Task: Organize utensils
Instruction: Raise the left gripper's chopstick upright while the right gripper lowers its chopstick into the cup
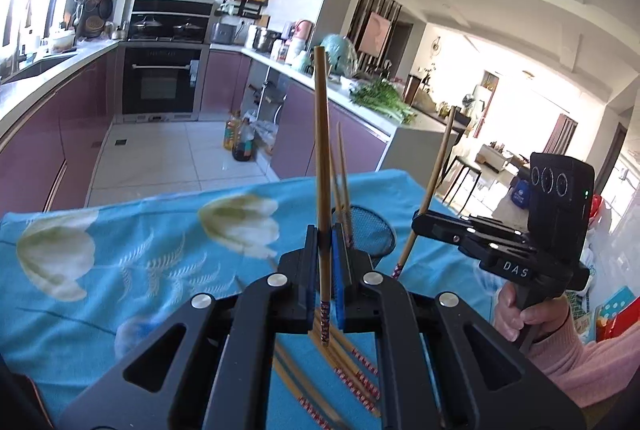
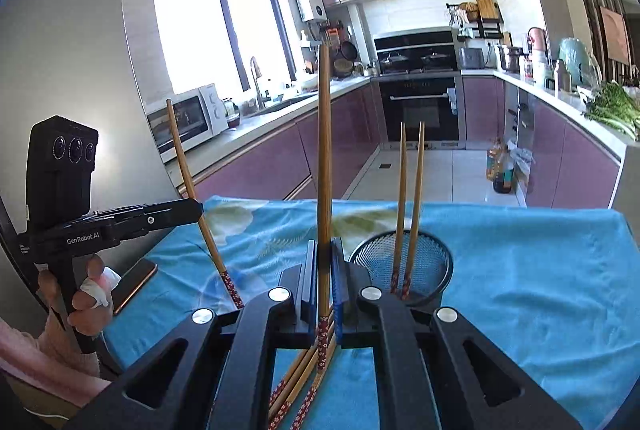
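My left gripper (image 1: 325, 242) is shut on a wooden chopstick (image 1: 322, 150) that stands nearly upright, patterned end down. In the right wrist view that left gripper (image 2: 198, 208) holds its chopstick (image 2: 188, 166) at the left. My right gripper (image 2: 325, 258) is shut on another upright chopstick (image 2: 325, 150); from the left wrist it shows as the right gripper (image 1: 418, 222) with a slanted chopstick (image 1: 432, 186). A black mesh holder (image 2: 404, 262) just right of the right gripper holds two chopsticks (image 2: 412, 198). Several loose chopsticks (image 2: 296, 382) lie on the cloth below both grippers.
A blue floral cloth (image 1: 140, 250) covers the table. A phone (image 2: 134, 284) lies at its left edge near the hand. Beyond the table are purple kitchen cabinets, bottles on the floor (image 2: 500, 166) and green vegetables (image 1: 380, 98) on the counter.
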Available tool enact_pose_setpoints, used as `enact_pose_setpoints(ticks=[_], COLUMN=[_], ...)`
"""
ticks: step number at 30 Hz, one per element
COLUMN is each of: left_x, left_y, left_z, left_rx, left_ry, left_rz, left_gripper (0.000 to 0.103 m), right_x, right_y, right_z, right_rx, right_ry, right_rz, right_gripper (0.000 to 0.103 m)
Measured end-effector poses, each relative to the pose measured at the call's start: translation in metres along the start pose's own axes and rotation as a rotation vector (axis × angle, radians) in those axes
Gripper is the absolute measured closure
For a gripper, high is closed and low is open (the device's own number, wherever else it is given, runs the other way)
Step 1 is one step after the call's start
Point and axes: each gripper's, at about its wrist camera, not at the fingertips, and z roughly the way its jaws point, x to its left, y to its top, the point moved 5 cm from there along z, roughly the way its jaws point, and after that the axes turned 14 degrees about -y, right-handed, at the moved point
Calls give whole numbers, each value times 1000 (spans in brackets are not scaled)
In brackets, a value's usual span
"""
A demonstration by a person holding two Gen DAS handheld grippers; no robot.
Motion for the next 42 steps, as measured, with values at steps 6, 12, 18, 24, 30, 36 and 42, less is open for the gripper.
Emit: enact_pose_setpoints(ticks=[6, 12, 18, 24, 30, 36, 42], left_x=[-19, -38, -44, -40, -36, -13, 4], left_y=[33, 61, 71, 53, 32, 21, 16], left_z=[13, 31, 61, 95, 118, 130, 146], left_rx=[-45, -76, -36, 68, 167, 216, 246], left_ry=[-32, -47, -31, -13, -13, -5, 3], left_rz=[44, 93, 116, 116, 124, 110, 73], left_gripper=[95, 95, 95, 95, 95, 95, 95], right_x=[-7, -20, -34, -39, -42, -43, -48], right_y=[26, 52, 57, 41, 21, 9, 0], right_z=[-9, -13, 7, 34, 56, 68, 85], right_rx=[-77, -149, -133, -54, 48, 124, 173], right_ry=[-27, -62, -101, -133, -150, -153, -163], right_rz=[-11, -19, -18, -36, -39, -52, -34], right_gripper=[98, 98, 98, 98, 98, 98, 97])
